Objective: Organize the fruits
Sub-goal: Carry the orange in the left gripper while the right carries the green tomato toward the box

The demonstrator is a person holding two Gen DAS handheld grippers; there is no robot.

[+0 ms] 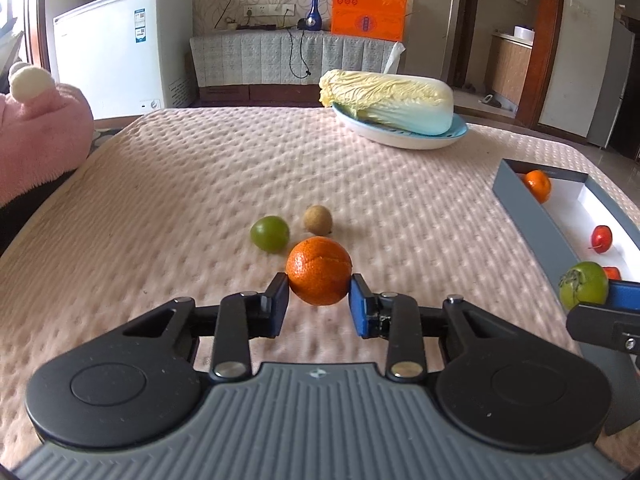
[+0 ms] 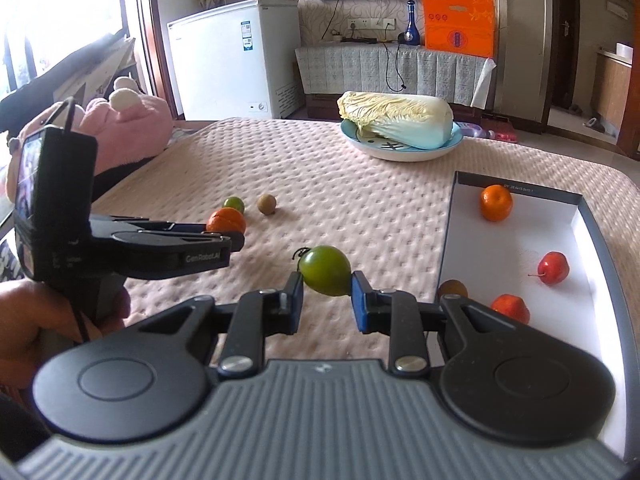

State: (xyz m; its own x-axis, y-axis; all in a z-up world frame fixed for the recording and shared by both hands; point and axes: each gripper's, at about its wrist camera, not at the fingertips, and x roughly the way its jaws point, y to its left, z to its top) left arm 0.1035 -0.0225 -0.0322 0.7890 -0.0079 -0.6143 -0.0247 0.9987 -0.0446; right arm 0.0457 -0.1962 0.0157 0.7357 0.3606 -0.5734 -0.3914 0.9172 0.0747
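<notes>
Between the pads of the left tongs, a mandarin orange is being pinched at its widest girth, so the round fruit is not slipping forward out of the grip. Just beyond these tongs, a green lime-like fruit and a small brown fruit are lying loose on the quilted surface, apparently waiting to be gathered. The right tongs are likewise clenching a green tomato, its stem pointing to their left. To the right of the right tongs, the shallow grey box is sitting open, already holding an orange, a small red fruit and others; it is probably the collecting place. Far ahead, a napa cabbage is resting on a plate, well apart from the sorting.
</notes>
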